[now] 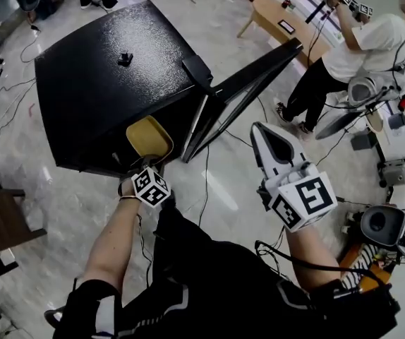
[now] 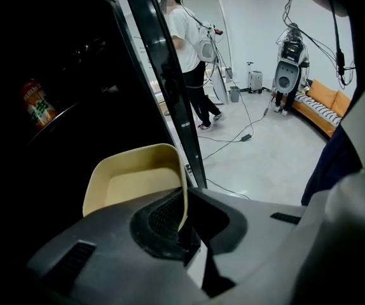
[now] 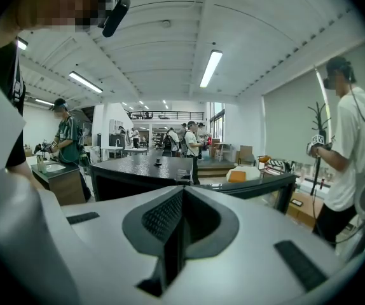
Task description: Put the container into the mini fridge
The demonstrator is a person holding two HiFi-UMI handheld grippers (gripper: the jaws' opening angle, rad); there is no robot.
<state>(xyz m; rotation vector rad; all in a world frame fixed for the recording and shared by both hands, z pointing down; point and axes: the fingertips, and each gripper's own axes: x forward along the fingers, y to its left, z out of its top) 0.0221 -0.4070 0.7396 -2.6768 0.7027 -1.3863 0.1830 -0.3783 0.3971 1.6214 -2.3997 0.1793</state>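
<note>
Left gripper (image 2: 184, 224) clamped on the rim of the yellow container (image 2: 131, 183) at the mini fridge (image 1: 104, 76) opening; right gripper (image 1: 264, 136) — 2 jaws together, empty — beside its open door (image 1: 252, 83).

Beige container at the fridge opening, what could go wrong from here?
The left claw pinches only one thin wall of the beige plastic container, so it may tilt or slip. Going deeper into the black mini fridge, it might bump the red drink can inside.
</note>
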